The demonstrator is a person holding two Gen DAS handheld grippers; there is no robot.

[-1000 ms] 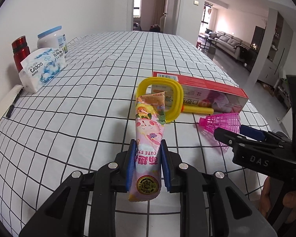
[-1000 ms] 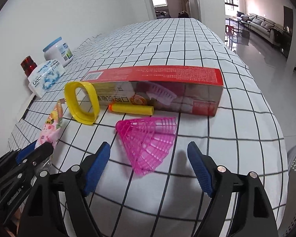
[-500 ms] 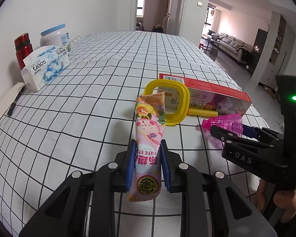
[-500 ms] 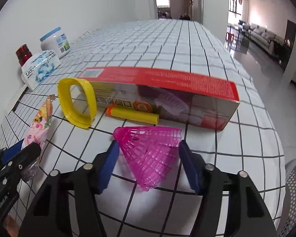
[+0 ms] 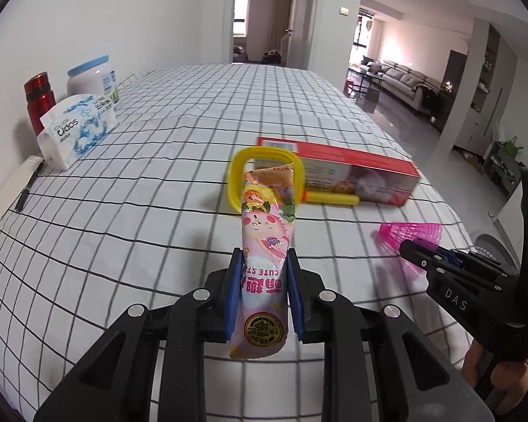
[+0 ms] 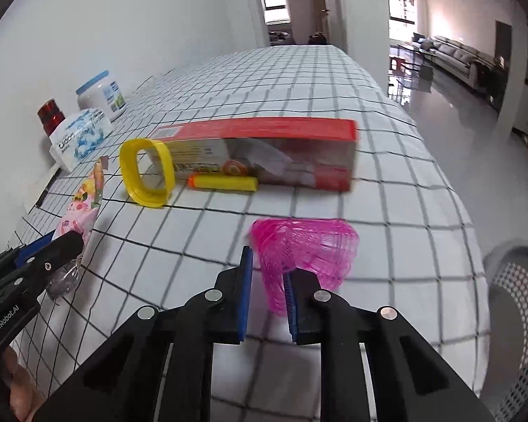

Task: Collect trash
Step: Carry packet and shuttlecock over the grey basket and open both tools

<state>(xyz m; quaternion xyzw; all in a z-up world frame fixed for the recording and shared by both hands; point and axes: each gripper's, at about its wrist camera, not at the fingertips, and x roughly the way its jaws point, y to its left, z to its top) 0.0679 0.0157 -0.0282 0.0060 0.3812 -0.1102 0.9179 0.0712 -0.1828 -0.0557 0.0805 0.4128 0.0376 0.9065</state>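
Right gripper (image 6: pixel 267 293) jaws went from wide apart to closing w/ pink mesh cone (image 6: pixel 304 251) between them.
Left gripper (image 5: pixel 264 292) was clamped on pink snack wrapper (image 5: pixel 264 246).

A glossy printed plastic snack wrapper (image 5: pixel 262 242) is showing sheen, a translucent pink ribbed plastic cone (image 6: pixel 304 249) is lying on matt checked cloth covering the table (image 5: pixel 158 183), beside a smooth cardboard box (image 6: pixel 274 151).

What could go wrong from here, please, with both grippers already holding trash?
The right gripper is closing on the pink mesh cone near its narrow end; the flimsy mesh may crush or slip out. The left gripper pinches the wrapper low, so its long free end could flop and catch the yellow ring.
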